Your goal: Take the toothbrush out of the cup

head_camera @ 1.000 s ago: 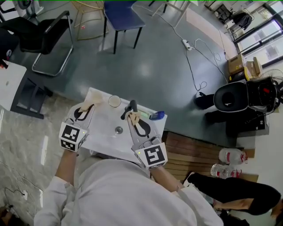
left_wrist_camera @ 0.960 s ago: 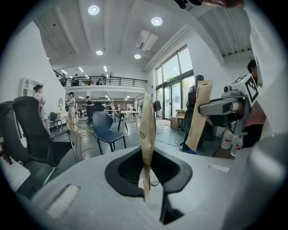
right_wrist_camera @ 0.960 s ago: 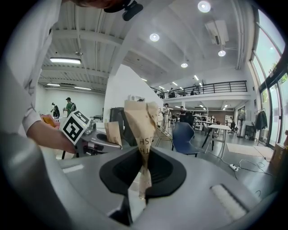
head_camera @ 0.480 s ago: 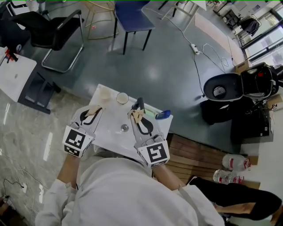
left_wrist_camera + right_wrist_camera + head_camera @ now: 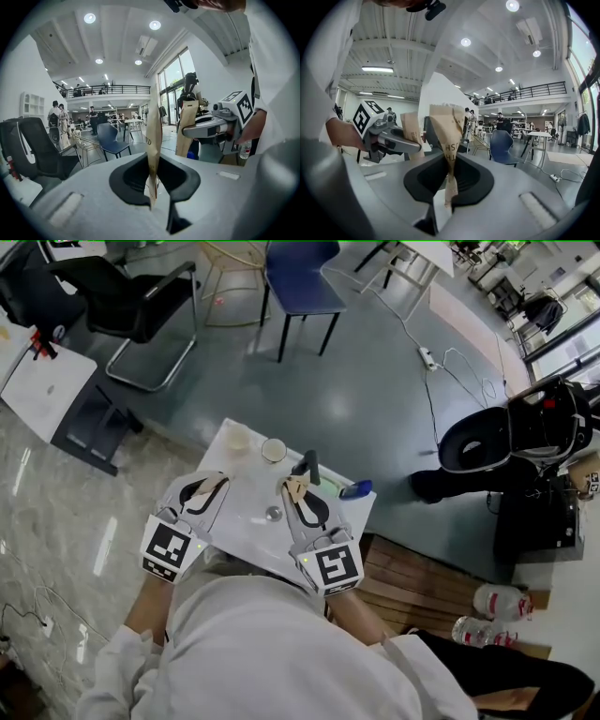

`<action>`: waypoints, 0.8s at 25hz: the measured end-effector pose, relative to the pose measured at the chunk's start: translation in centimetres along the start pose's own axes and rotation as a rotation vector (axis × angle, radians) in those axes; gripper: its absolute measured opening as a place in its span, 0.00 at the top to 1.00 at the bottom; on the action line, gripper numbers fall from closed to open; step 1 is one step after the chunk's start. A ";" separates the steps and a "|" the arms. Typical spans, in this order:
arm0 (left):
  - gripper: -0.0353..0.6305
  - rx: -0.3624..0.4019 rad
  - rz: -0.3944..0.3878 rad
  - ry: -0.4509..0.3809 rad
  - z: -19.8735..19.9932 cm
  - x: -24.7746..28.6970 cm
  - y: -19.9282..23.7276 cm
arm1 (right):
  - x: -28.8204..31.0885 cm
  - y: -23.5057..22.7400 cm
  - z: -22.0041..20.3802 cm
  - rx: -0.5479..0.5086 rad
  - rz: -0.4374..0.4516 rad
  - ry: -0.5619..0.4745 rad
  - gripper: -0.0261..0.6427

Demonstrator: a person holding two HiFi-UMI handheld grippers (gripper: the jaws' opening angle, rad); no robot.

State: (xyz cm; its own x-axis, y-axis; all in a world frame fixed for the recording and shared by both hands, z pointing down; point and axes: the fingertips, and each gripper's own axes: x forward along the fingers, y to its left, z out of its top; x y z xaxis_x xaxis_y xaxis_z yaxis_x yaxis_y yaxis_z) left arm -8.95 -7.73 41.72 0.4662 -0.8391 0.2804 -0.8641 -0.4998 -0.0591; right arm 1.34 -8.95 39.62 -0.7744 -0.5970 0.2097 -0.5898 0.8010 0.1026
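The toothbrush cannot be picked out with certainty in the small, distant head view. The likeliest candidate is a slim pale thing with a blue end (image 5: 345,487), lying flat along the worktop's (image 5: 246,521) far edge toward its far right corner. It looks narrow and light, and flat down like that it would offer little height for a pinch. The cup (image 5: 274,449) stands upright near the middle of that far edge, apart from the slim thing. Its mouth shows as an open pale round with nothing visibly standing out of it. If the slim thing is the brush, it already lies outside the cup as the task asks. If the brush is short or hidden inside the cup, the pull has yet to happen, and the scene fits either reading. A pale round thing (image 5: 237,439) sits near the far left corner, a dark upright thing (image 5: 307,465) stands between the cup and the slim thing, and a small metal disc (image 5: 274,514) lies mid-worktop. The left hand-held gripper (image 5: 217,482) hangs over the left side and the right hand-held gripper (image 5: 296,487) over the middle. Both have their tan jaws pressed together on nothing, so any further grasp would need them parted first.
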 end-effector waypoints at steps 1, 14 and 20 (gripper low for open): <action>0.88 -0.001 0.002 0.001 0.0 -0.3 -0.1 | 0.0 0.2 0.0 0.000 0.004 0.001 0.92; 0.88 0.002 0.002 0.005 0.7 -1.6 -0.7 | 0.4 1.5 0.6 -0.019 0.061 -0.002 0.92; 0.88 0.004 -0.012 0.007 0.7 -1.4 -0.7 | 0.7 1.5 0.5 -0.013 0.058 -0.002 0.92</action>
State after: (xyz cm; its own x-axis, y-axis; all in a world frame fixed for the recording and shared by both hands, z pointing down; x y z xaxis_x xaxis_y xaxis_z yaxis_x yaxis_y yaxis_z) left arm -8.88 -6.36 40.69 0.4748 -0.8317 0.2878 -0.8578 -0.5105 -0.0601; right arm -0.16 -8.21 39.46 -0.8076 -0.5497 0.2136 -0.5410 0.8347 0.1026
